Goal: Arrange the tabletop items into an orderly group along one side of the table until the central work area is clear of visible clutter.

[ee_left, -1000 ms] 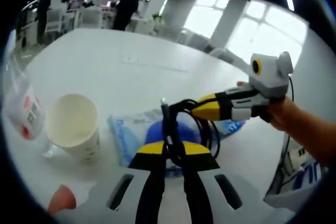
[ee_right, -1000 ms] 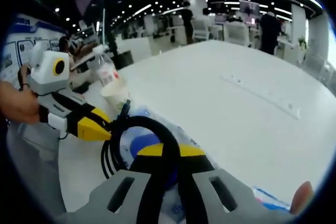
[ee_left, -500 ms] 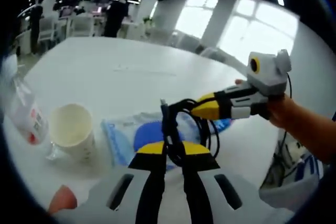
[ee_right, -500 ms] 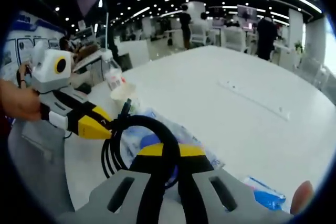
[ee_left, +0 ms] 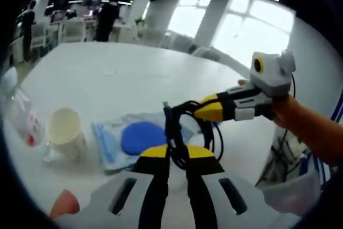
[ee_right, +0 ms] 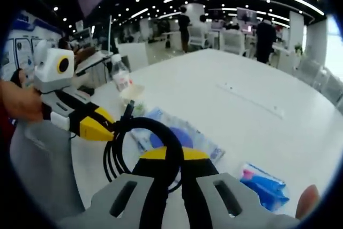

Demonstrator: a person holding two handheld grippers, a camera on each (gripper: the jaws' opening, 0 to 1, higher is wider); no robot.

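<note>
- The white table (ee_left: 123,73) is the biggest thing here, and most of its far side is bare. The clutter sits in one patch down near the grippers.
- The flat clear packet with the blue disc inside (ee_left: 140,137) lies on the table, under where the cable is being held up. In the right gripper view it's just past the loop (ee_right: 177,132).
- The paper cup (ee_left: 64,130) stands upright beside that packet, with the plastic bottle (ee_left: 21,116) just beyond it. They already look fairly grouped, so I'd guess that's the tidy side.
- A small blue pack (ee_right: 265,185) sits on its own, apart from the others, and will want collecting later.
- The coiled black cable (ee_left: 185,132) is off the table, held between both tools.
- The left gripper (ee_left: 175,156) has its jaws pinched on the cable's lower bunch. The right gripper (ee_left: 199,112) comes in from the right with its yellow tips clamped on the upper loop.
- From the other camera, the right gripper (ee_right: 173,160) has the coil squeezed tight, and the left gripper (ee_right: 107,130) bites it from the left.
- My take for this step: keep both pinches firm, move the two hands together so the loops don't spring apart, and set the coil down next to the cup, not on the packet.
</note>
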